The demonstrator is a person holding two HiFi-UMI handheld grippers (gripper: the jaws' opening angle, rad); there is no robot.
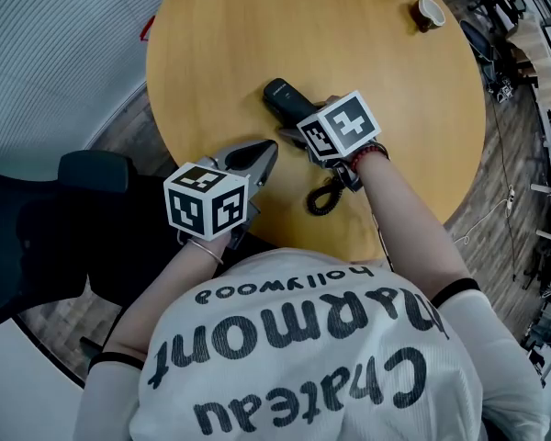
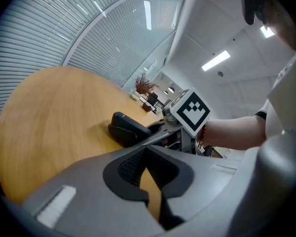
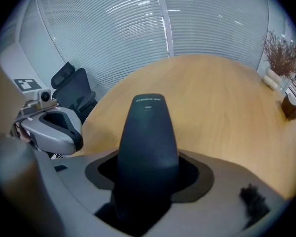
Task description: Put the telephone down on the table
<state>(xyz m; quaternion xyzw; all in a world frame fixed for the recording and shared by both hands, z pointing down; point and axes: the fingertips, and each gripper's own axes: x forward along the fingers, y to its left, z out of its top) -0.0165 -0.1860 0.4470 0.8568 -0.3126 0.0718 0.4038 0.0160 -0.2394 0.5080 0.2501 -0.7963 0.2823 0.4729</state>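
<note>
**Head view.** The right gripper [image 1: 298,122] has its fingers clamped on the black telephone handset [image 1: 277,95], roughly at mid-body. The handset's far end points away from me over the round wooden counter [image 1: 257,26]. Its coiled cord [image 1: 326,196] lies on the wood just below my right wrist. The left gripper [image 1: 270,151] sits near the counter's near edge, close beside the right one, with its fingers drawn together and nothing in them. A small cup [image 1: 430,12] stands well apart at the far rim.

**Left gripper view.** The left gripper [image 2: 148,162] shows its pads meeting at the tips, with only bare counter [image 2: 54,112] showing through behind them. Beyond, the handset [image 2: 126,127] hangs low in the right gripper [image 2: 162,128], with a shadow under it. I cannot tell whether it touches the wood.

**Right gripper view.** In the right gripper [image 3: 148,174] the handset [image 3: 148,132] fills the gap between the fingers, and the grip is wide and firm. There is open counter [image 3: 222,102] ahead, and the left gripper [image 3: 56,125] is off to the side.

**Judgement.** This is the lowering and placing step, late in the task. Next I should ease the handset down until its whole length rests flat, and only then spread the right fingers and back straight out. I should also keep clear of the cord so it does not drag the handset.
</note>
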